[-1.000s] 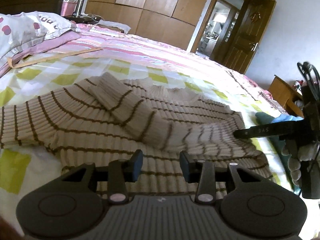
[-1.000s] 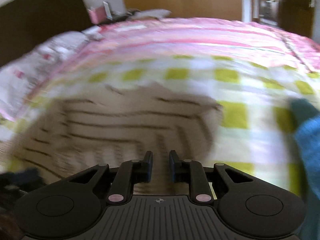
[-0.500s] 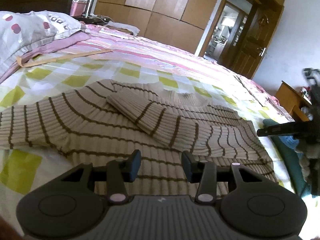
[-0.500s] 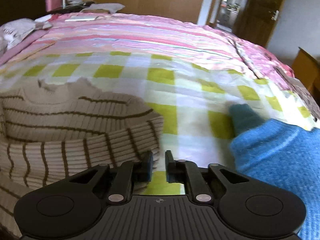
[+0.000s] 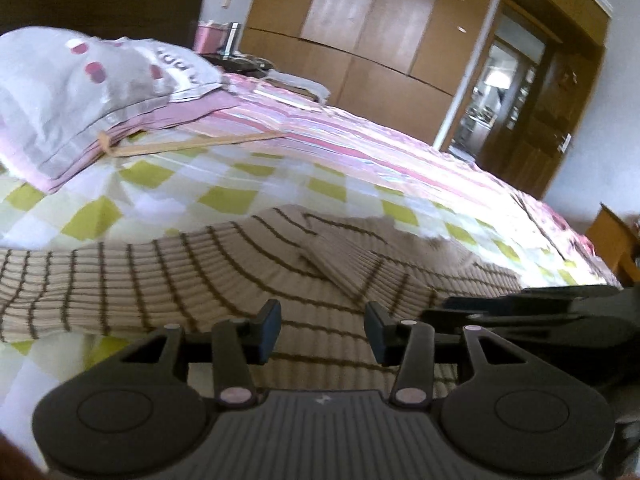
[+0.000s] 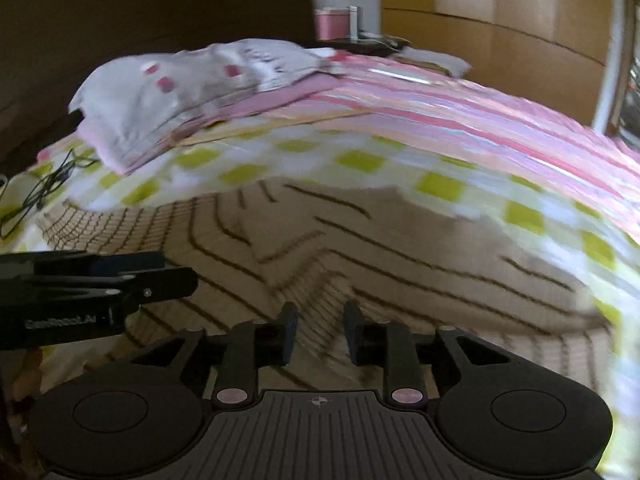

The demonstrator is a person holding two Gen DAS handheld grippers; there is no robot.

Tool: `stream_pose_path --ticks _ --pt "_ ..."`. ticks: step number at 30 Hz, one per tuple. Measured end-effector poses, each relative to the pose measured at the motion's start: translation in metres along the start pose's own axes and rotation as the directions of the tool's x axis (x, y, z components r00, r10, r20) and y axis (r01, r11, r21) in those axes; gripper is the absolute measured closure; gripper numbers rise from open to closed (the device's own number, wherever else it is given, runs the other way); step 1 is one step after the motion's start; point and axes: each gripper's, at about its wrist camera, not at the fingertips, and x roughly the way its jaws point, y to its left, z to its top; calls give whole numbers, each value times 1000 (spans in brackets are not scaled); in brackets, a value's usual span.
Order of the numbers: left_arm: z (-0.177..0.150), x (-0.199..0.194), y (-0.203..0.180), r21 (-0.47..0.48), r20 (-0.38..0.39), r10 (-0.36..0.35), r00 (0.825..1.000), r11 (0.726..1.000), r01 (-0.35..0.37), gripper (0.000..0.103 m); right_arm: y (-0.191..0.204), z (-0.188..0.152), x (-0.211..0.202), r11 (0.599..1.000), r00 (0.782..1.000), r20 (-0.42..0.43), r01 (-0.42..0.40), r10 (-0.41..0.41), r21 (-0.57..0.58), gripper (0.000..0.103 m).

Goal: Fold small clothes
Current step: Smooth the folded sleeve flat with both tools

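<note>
A beige sweater with thin brown stripes [image 5: 224, 276] lies flat on the checked bedspread [image 5: 224, 196], one sleeve folded across its chest and the other stretched out to the left. My left gripper [image 5: 322, 330] is open and empty, low over the sweater's near hem. My right gripper [image 6: 318, 332] is open and empty, low over the same sweater [image 6: 400, 256]. Each gripper shows in the other's view: the right one at the lower right of the left wrist view [image 5: 532, 312], the left one at the left of the right wrist view [image 6: 92, 284].
A grey pillow with red dots [image 5: 84, 96] lies on a pink sheet at the bed's head. A black cable [image 6: 36, 192] lies at the bed's left edge. Wooden wardrobes [image 5: 380, 36] and a doorway stand behind. A wooden side table [image 5: 616, 240] is at the right.
Both grippers have swung left toward the sweater's left side and now sit close together. The right gripper has opened wider. The blue garment has left the right wrist view.
</note>
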Motion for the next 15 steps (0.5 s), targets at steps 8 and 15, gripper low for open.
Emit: stream_pose_path --ticks 8,15 --pt "5 1 16 -54 5 17 1000 998 -17 53 30 18 49 995 999 -31 -40 37 -90 65" --pt "6 1 20 -72 6 8 1000 997 -8 53 17 24 60 1000 998 -57 16 -17 -18 95"
